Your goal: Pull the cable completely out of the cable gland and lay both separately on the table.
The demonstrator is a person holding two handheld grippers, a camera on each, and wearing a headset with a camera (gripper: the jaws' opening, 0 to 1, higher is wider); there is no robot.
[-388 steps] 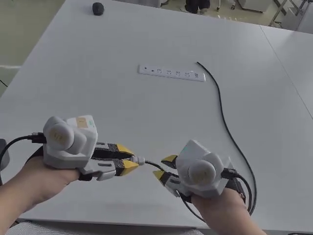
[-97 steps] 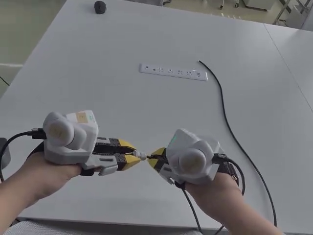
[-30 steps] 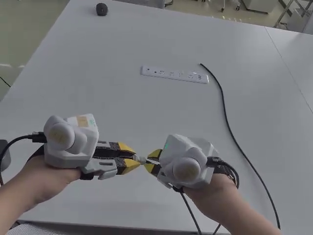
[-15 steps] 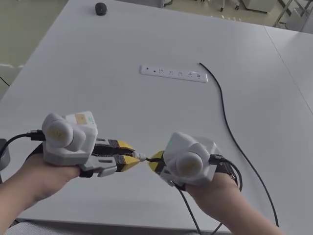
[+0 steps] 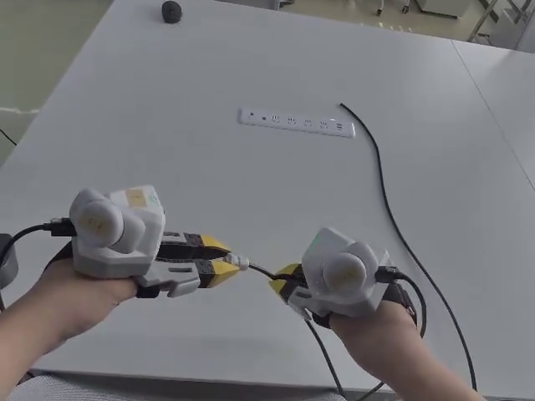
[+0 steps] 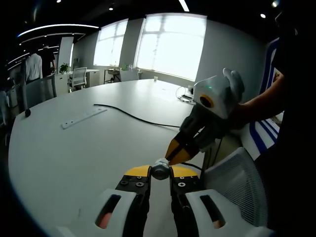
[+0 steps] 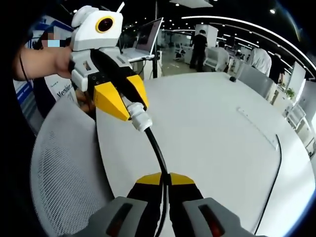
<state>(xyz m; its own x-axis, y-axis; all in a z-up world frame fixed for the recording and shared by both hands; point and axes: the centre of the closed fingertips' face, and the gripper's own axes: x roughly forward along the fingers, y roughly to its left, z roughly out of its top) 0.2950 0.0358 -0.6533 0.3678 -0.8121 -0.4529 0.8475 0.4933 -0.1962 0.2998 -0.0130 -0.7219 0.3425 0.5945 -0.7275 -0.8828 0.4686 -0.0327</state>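
The left gripper [image 5: 221,266] pinches the white gland [image 5: 236,262] at the tips of its fingers [image 6: 137,172] to anchor it; the right gripper [image 5: 285,281] has its fingers pressed onto the black cable [image 5: 261,271] a short stretch away, above the surface [image 5: 251,184], so drawing apart should slide the cable out

I drew the right gripper [image 5: 285,282] rightward along the near edge of the tabletop [image 5: 251,192], away from the left gripper [image 5: 222,262]. Half a second earlier their tips nearly met. A short run of black cable [image 5: 261,271] then lay exposed between the cable gland [image 5: 238,262] and the right jaws.
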